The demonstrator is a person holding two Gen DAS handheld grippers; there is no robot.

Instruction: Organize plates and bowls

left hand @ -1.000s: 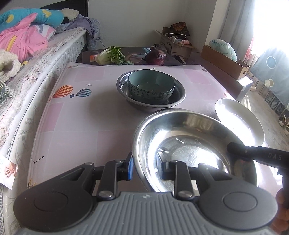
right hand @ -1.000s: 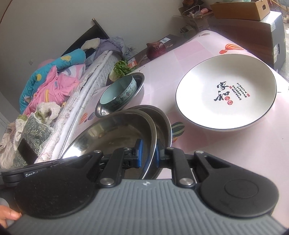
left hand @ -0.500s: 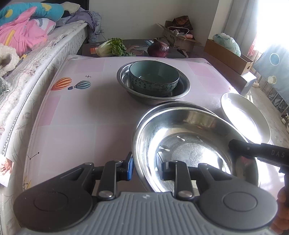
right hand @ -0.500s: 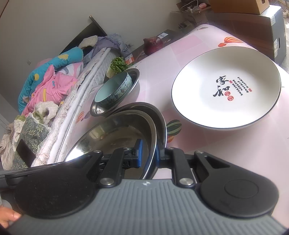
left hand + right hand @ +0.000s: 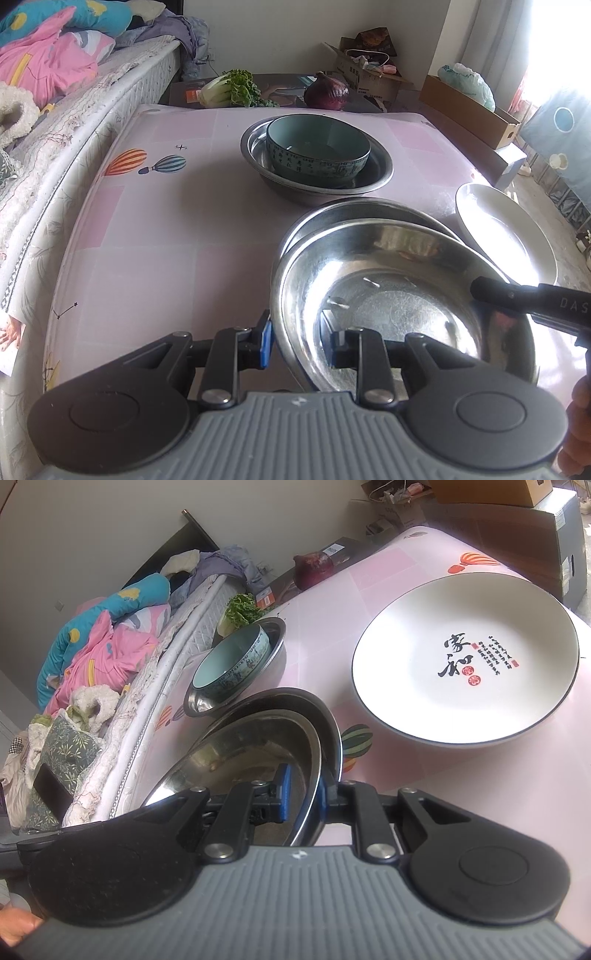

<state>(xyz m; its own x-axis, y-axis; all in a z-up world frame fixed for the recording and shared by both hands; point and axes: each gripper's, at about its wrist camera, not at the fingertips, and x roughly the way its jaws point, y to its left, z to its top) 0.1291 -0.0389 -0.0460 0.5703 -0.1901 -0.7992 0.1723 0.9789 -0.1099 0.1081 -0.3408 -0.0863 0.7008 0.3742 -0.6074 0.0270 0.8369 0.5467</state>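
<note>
On the table (image 5: 155,236) a teal bowl (image 5: 317,151) sits behind and a white plate (image 5: 465,657) beside, while both grippers' fingers, left (image 5: 299,341) and right (image 5: 303,795), pinch one steel bowl's (image 5: 391,295) rim.

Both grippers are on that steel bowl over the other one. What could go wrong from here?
Both grips are thin rim pinches: the held steel bowl could slip or tilt if the left gripper and right gripper move unevenly. It sits off-centre over the lower steel bowl, so it may nest crooked. The white plate is close by.
</note>
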